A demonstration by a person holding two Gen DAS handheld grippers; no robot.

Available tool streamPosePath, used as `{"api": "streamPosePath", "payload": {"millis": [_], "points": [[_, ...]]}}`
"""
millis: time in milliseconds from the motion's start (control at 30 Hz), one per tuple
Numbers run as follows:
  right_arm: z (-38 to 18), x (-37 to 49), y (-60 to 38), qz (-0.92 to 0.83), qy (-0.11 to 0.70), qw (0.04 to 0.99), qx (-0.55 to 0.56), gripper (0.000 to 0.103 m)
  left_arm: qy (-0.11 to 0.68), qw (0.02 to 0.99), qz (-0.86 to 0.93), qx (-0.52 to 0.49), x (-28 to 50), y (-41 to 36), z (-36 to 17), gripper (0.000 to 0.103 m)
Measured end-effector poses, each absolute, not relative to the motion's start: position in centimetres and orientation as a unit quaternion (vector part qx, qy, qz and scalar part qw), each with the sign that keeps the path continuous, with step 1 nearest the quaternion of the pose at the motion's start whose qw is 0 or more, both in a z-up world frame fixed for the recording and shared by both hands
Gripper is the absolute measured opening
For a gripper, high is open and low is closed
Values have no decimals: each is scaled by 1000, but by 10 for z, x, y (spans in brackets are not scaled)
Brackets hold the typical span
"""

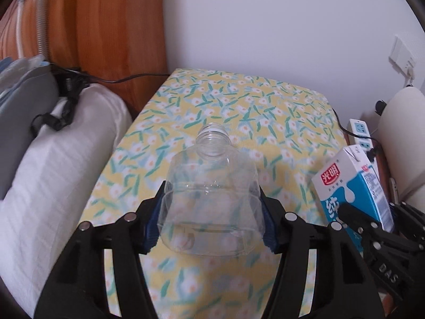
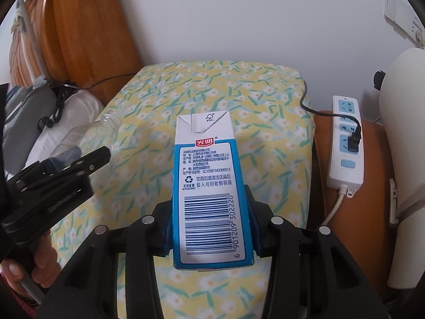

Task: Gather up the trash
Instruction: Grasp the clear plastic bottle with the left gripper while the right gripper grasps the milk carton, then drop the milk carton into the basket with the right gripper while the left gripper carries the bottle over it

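My left gripper [image 1: 211, 212] is shut on a clear, capless plastic bottle [image 1: 211, 186], held by its body with the neck pointing away, above the floral-covered stand [image 1: 239, 101]. My right gripper [image 2: 211, 212] is shut on a blue and white milk carton [image 2: 207, 175], barcode side up, top pointing away. The carton also shows at the right of the left wrist view [image 1: 353, 186], with the right gripper [image 1: 372, 226] below it. The left gripper [image 2: 77, 164] and the bottle [image 2: 87, 130] show at the left of the right wrist view.
A yellow floral cloth covers the stand [image 2: 212, 93] against a white wall. A white pillow [image 1: 61, 159] and a wooden headboard [image 1: 106, 26] lie left. A white power strip [image 2: 345, 143] with a black plug and cable lies right, beside a white cushion [image 2: 406, 133].
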State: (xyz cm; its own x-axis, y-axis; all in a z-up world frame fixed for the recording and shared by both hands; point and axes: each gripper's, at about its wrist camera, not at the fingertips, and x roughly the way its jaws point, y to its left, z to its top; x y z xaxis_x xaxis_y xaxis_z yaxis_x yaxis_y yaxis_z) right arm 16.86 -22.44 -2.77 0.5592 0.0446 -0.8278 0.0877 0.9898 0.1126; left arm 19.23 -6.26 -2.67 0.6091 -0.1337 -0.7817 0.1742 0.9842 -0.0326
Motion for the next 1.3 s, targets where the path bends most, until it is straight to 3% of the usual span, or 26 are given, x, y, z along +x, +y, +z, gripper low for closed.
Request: {"api": "streamPosePath", "payload": {"millis": [467, 967, 1133, 1300], "points": [[-16, 55, -171, 62, 487, 870, 41, 43, 415, 905, -91, 26, 32, -13, -11, 58], [-28, -44, -123, 119, 510, 852, 6, 43, 434, 896, -89, 17, -58, 35, -35, 58], [-54, -65, -112, 158, 542, 825, 3, 43, 439, 894, -85, 18, -74, 49, -38, 58], [-122, -77, -84, 186, 613, 768, -10, 43, 449, 889, -88, 13, -81, 56, -47, 58]]}}
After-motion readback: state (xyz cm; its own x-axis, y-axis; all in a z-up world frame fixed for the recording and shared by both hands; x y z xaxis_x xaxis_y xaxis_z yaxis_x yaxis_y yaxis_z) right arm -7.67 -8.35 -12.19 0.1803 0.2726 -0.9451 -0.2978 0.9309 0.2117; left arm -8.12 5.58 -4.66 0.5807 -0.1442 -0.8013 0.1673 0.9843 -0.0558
